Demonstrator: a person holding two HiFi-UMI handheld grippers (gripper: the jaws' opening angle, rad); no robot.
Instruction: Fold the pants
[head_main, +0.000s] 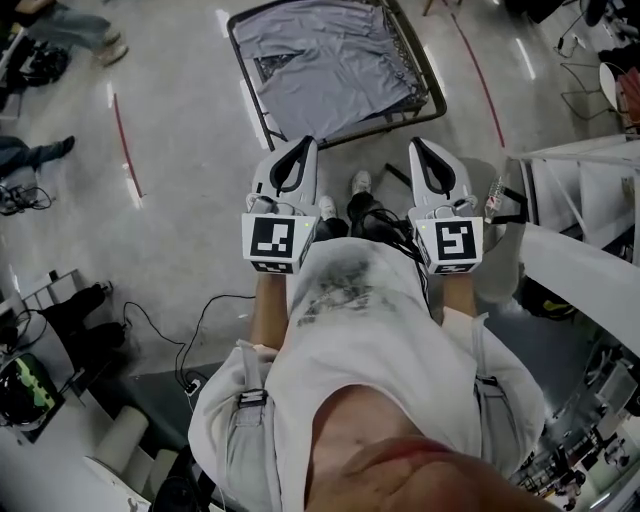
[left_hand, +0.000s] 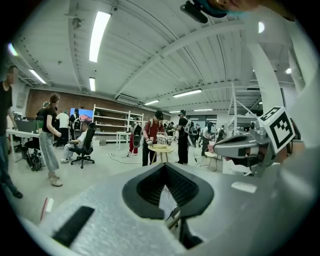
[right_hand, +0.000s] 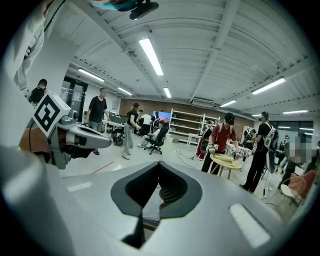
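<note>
One pair of grey pants (head_main: 325, 65), spread out flat on the black-framed table (head_main: 412, 75).
Table's near edge sits just past the person's shoes (head_main: 360, 182) on the floor. Left tongs (head_main: 305, 143) and right tongs (head_main: 417, 145) are held side by side in front of the white shirt (head_main: 370, 330), both closed tight with nothing in them, well clear of the pants.
</note>
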